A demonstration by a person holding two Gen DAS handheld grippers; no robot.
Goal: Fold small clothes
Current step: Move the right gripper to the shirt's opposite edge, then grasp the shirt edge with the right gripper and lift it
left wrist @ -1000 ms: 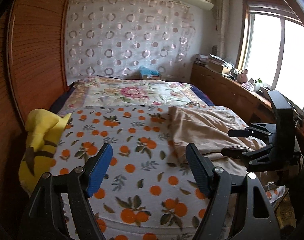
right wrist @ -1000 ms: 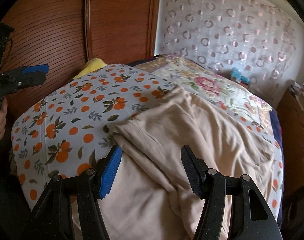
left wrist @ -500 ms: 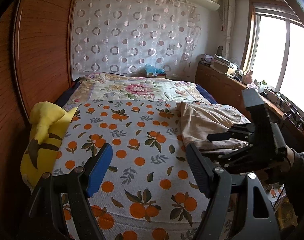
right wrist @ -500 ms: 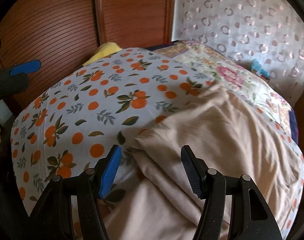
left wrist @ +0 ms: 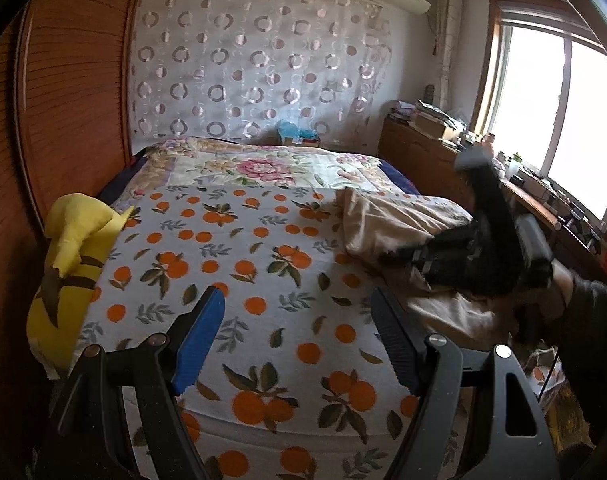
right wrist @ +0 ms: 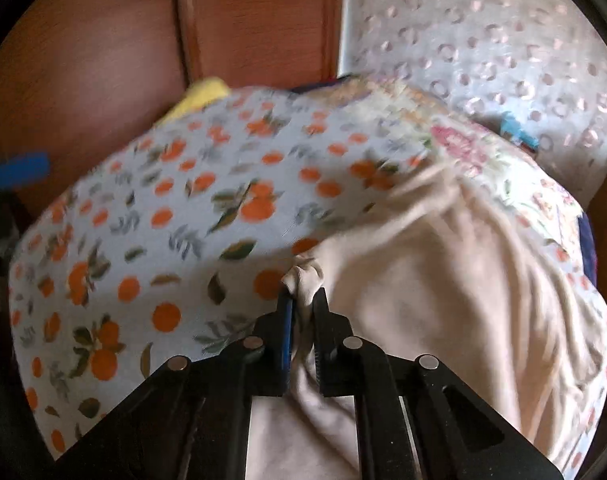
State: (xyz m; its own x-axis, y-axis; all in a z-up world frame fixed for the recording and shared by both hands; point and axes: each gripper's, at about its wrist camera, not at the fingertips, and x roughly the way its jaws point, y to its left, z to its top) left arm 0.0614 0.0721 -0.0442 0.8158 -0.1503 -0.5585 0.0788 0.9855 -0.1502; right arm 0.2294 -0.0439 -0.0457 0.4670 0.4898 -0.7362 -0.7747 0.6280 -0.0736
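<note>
Open orange-print sheet [left wrist: 239, 280] spans mid-bed as free passage; yellow plush toy [left wrist: 69, 256] blocks the left edge by the wooden wardrobe [left wrist: 63, 100], beige garment [left wrist: 387, 220] heaped right, cluttered bench [left wrist: 423, 148] beyond.

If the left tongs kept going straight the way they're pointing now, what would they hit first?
Most likely the orange-print sheet on the bed. The left tongs stand open with nothing between them, aimed down at bare sheet, clear of the beige garment and yellow plush toy. Depth is uncertain.
</note>
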